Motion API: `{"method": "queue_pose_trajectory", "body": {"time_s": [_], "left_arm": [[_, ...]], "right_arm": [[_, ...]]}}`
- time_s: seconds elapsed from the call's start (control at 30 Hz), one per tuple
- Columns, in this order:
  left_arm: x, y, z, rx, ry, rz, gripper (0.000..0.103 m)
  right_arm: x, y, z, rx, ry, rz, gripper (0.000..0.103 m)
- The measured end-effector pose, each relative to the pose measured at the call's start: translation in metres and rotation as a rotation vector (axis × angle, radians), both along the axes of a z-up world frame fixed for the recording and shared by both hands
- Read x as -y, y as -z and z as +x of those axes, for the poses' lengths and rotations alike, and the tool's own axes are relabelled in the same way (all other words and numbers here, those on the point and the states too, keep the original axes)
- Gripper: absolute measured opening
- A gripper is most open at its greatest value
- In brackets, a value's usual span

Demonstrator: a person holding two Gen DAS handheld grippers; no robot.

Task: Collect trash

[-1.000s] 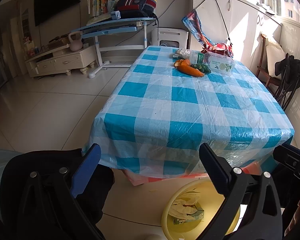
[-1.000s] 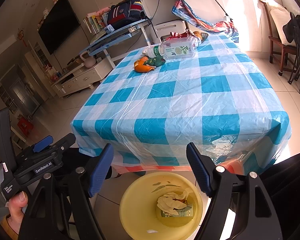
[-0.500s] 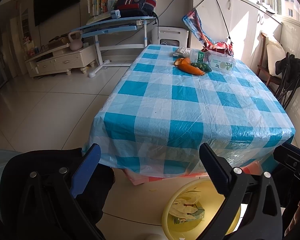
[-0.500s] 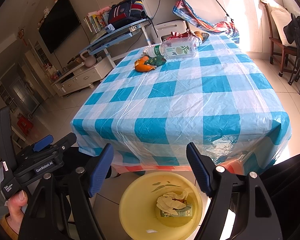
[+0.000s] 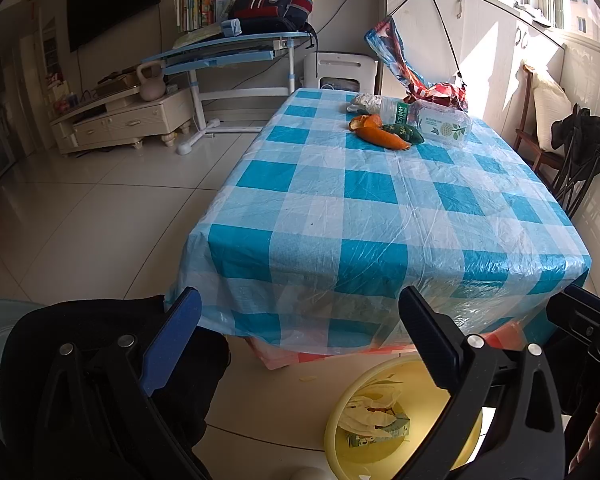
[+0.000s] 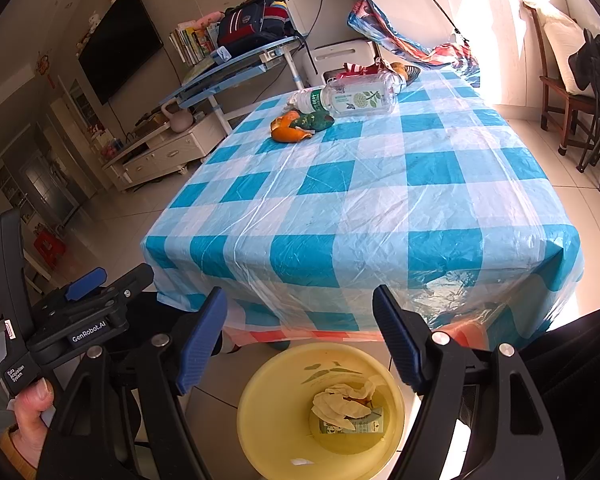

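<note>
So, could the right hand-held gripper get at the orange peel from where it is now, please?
Probably not yet: the right hand-held gripper hangs open over the yellow bin, and the orange peel lies at the table's far end. Nothing blocks the way.

Orange peel [image 6: 287,128], green wrapper [image 6: 316,120] and a toppled clear bottle [image 6: 358,95] cluster at the desk's [image 6: 380,208] twelve o'clock end; yellow bin [image 6: 268,412] at six holds crumpled paper [image 6: 342,400].

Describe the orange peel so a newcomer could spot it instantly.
Start at the blue-and-white checked table and look to its far end, where the litter sits. The orange peel lies nearest you, touching a dark green wrapper before the clear plastic bottle; it alone is bright orange and curled.
</note>
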State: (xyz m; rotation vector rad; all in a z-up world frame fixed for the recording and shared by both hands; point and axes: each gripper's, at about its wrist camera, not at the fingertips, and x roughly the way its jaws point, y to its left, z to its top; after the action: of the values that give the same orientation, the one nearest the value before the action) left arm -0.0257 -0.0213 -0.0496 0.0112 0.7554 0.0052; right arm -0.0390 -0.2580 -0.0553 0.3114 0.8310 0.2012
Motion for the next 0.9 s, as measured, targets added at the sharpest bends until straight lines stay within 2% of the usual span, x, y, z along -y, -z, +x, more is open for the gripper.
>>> {"method": "queue_pose_trajectory", "body": {"time_s": [0.63, 0.77, 0.9], "left_arm": [[-0.001, 0.0, 0.0, 0.0, 0.001, -0.002, 0.096], [-0.009, -0.003, -0.003, 0.014, -0.013, -0.032, 0.096], [-0.02, -0.005, -0.005, 0.016, -0.035, -0.087, 0.096]], "right_arm": [[-0.001, 0.0, 0.0, -0.001, 0.0, 0.001, 0.072], [-0.003, -0.003, 0.006, -0.002, -0.019, 0.007, 0.072], [-0.004, -0.019, 0.02, 0.029, -0.053, -0.006, 0.072]]}}
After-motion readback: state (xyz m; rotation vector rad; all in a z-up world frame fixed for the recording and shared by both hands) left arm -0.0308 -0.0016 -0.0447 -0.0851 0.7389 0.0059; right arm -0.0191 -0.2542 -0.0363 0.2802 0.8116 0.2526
